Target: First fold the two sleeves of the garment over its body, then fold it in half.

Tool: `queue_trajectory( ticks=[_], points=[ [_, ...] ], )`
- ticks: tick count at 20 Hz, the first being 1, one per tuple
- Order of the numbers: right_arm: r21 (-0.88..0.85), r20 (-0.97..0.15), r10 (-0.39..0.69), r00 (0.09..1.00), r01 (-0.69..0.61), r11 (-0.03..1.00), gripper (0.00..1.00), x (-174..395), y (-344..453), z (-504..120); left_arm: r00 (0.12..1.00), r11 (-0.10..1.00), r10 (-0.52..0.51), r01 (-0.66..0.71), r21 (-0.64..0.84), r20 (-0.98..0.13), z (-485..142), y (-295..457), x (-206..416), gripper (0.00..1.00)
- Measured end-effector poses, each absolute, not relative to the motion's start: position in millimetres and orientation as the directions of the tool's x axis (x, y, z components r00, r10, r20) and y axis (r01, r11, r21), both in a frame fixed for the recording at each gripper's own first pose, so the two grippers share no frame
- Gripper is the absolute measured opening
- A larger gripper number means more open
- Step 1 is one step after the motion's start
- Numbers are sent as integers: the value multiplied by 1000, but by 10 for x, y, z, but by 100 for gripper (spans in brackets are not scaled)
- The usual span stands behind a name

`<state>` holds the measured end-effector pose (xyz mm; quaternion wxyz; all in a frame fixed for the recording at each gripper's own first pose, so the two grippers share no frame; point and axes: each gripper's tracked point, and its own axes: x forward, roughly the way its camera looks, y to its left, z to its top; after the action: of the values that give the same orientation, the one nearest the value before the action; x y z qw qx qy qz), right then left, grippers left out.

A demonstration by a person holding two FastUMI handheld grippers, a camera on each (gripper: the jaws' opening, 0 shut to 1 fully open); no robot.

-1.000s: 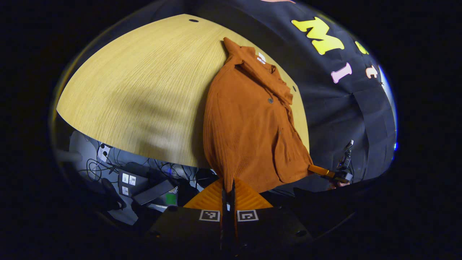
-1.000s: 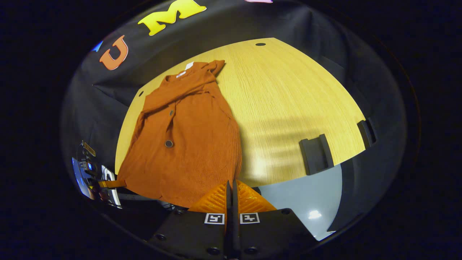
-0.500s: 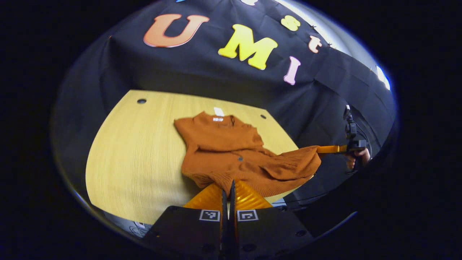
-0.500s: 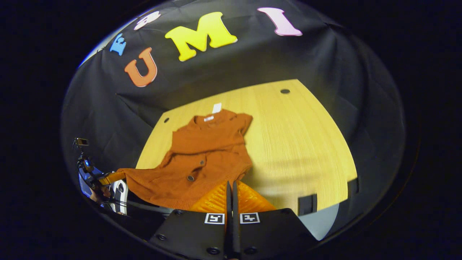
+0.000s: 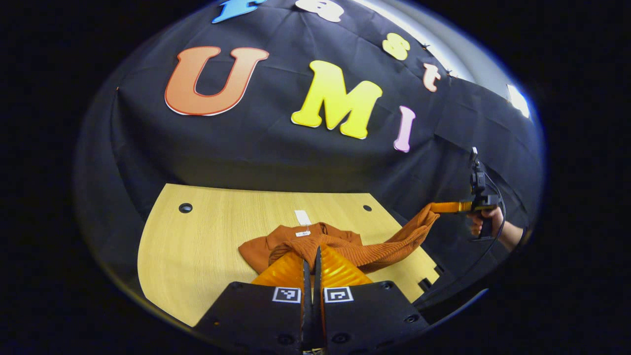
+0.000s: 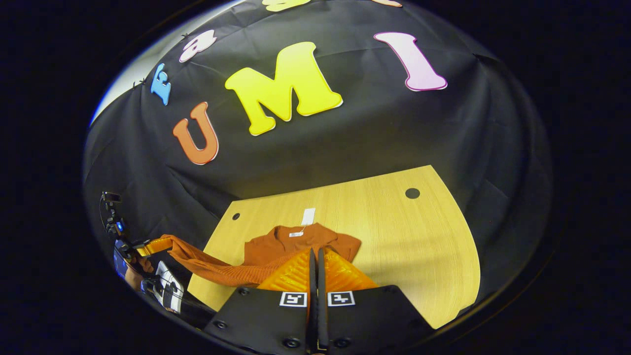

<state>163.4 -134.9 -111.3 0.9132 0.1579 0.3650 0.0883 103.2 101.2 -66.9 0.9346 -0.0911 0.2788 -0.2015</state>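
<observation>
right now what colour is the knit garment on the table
Rust orange, clearest in the right gripper view.

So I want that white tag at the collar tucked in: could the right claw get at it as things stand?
Probably not yet. The right claw is shut on the rust-orange knit garment's hem, so it isn't free. Otherwise the white tag lies uncovered on the wooden table just beyond the collar.

Garment lies on table, collar end at far side w/ a tag just behind it. Near edge is lifted off table btw. the two grippers: left gripper at one corner, right gripper at other corner, out past table's right edge.
</observation>
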Motion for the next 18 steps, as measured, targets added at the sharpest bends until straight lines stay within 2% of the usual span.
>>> queue_trajectory(
  ticks=[6, 9, 11, 12, 13, 14, 15, 17, 18],
  points=[
    [406, -696, 303, 651, 9, 914, 0, 2731, -1335, -1979, 683, 929, -358, 189, -319, -637, -1581, 1189, 2227, 3],
    [399, -748, 294, 595, 50, 915, 1, 3074, -1333, -2611, 606, 930, -351, 136, -342, -714, -2112, 1225, 2497, 3],
    [363, -784, 276, 555, 51, 930, 1, 3270, -1326, -3085, 576, 949, -300, 97, -301, -760, -2485, 1329, 2704, 5],
    [342, -798, 264, 542, 47, 938, 1, 3368, -1317, -3270, 572, 957, -269, 70, -280, -775, -2655, 1381, 2816, 7],
    [323, -806, 252, 536, 41, 946, 1, 3475, -1325, -3404, 563, 960, -252, 45, -275, -787, -2810, 1397, 2892, 17],
    [305, -811, 240, 533, 37, 952, 0, 3543, -1321, -3487, 549, 959, -251, 32, -281, -797, -2940, 1369, 2934, 10],
    [297, -815, 235, 530, 34, 954, 0, 3607, -1329, -3595, 534, 960, -249, 25, -279, -808, -3082, 1335, 2971, 11],
    [277, -829, 224, 512, 29, 960, 1, 3668, -1348, -3831, 504, 962, -242, 12, -273, -829, -3274, 1315, 2982, 19],
    [269, -838, 218, 500, 32, 963, 1, 3664, -1350, -3919, 493, 963, -237, 5, -270, -837, -3313, 1291, 2982, 29]
  ],
)
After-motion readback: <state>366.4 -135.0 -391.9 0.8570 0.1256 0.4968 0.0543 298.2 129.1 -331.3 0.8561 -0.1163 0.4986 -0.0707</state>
